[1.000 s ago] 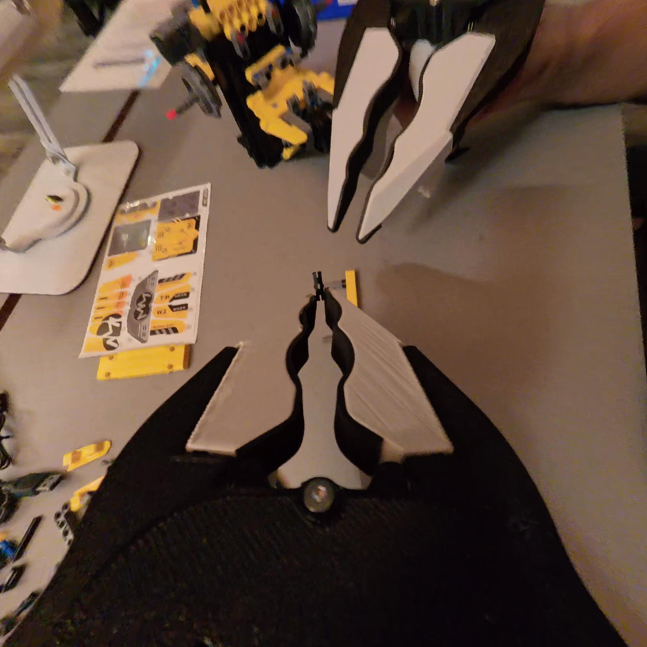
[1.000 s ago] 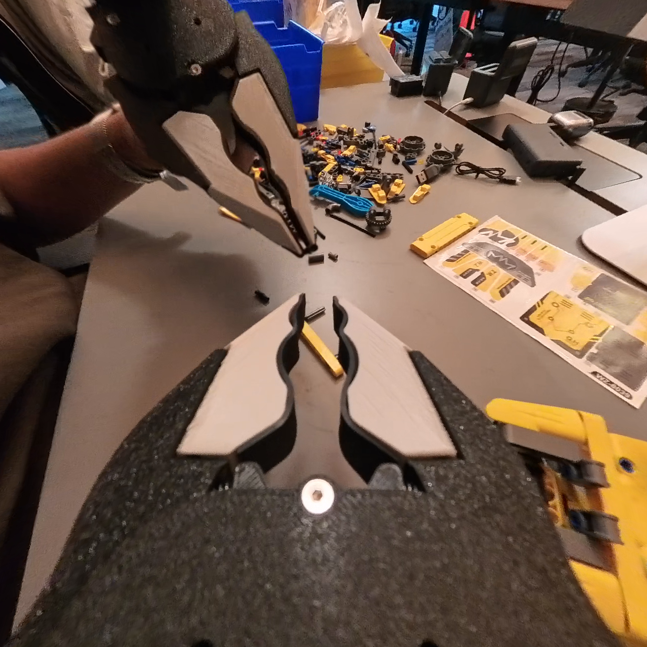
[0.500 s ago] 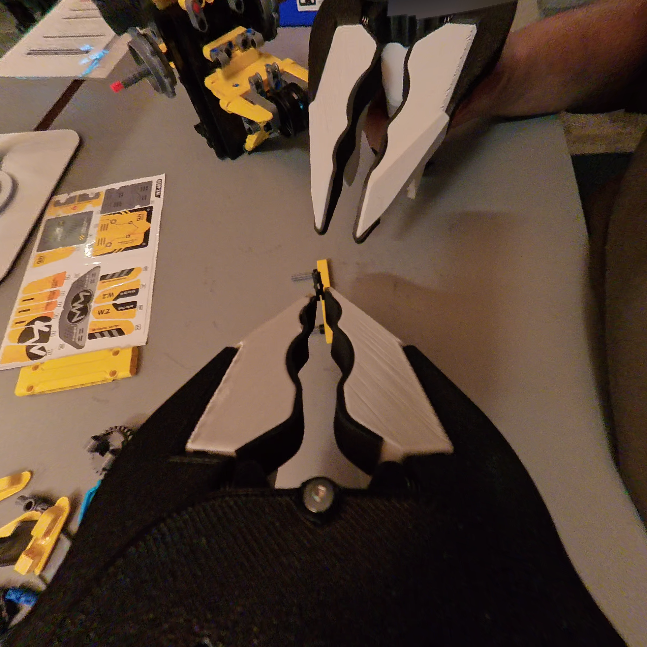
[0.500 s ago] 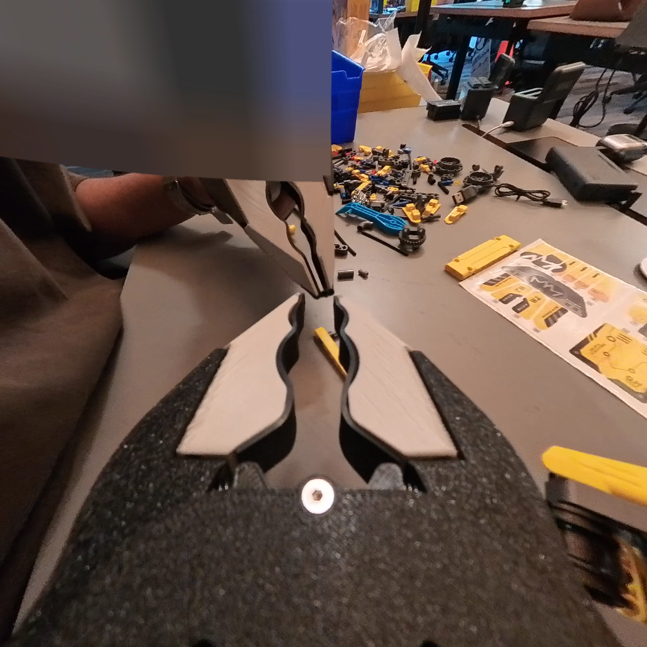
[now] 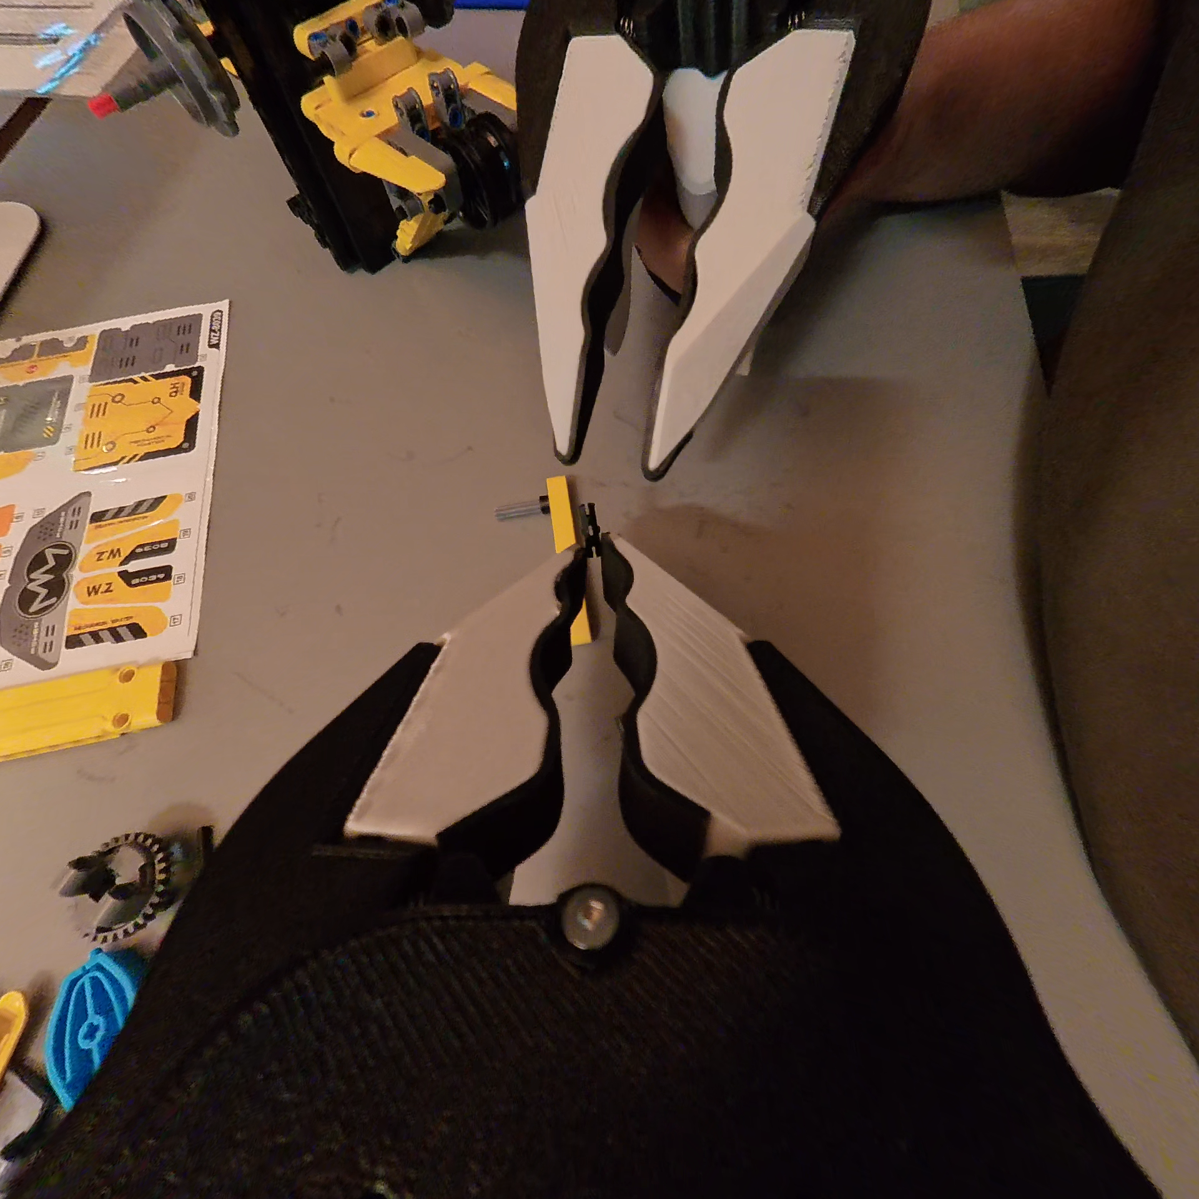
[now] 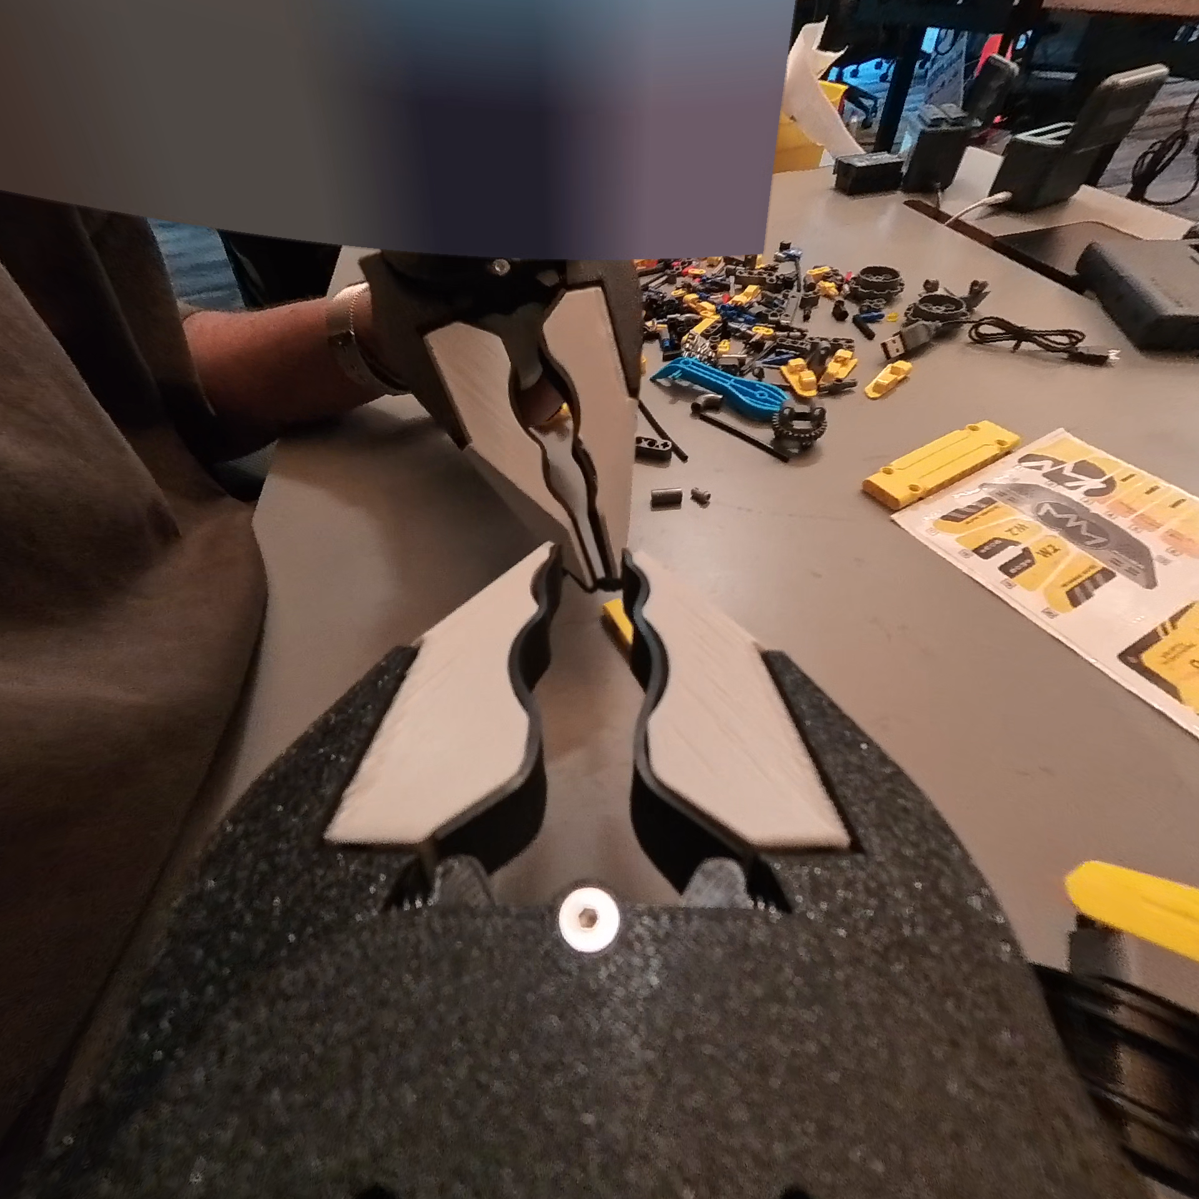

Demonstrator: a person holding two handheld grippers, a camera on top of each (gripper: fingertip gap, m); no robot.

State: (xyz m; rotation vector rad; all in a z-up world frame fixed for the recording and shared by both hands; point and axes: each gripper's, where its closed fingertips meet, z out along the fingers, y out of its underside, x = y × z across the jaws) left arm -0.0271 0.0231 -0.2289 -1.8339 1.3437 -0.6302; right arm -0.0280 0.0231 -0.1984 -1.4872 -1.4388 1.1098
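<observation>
The grey table (image 5: 389, 402) carries everything, and in the left wrist view it has slid downward compared with a second ago: the half-built yellow and black model (image 5: 389, 130) now sits cut off at the top edge, and the sticker sheet (image 5: 104, 480) has shifted to the left border with the flat yellow panel (image 5: 78, 707) below it. A black gear (image 5: 126, 885) and a blue curved piece (image 5: 91, 1018) have come into sight at lower left, where earlier only small yellow bits showed.

The right gripper (image 5: 610, 464) hangs tips-down above the table, its jaws a narrow gap apart with nothing between them; it now stands much nearer the left gripper than a second ago, just beyond the small parts. In its own view the pile of loose parts (image 6: 778, 324) lies farther back than before.

The left gripper (image 5: 592, 551) has its jaws nearly closed, pinching a small black pin (image 5: 589, 519) at the very tips. Earlier the thin yellow beam (image 5: 562, 512) lay to the right of those tips; it now lies on the table under them and just to their left, running back between the fingers. A short grey axle (image 5: 516, 512) sticks out from the beam's left side, which was not visible a second ago.
</observation>
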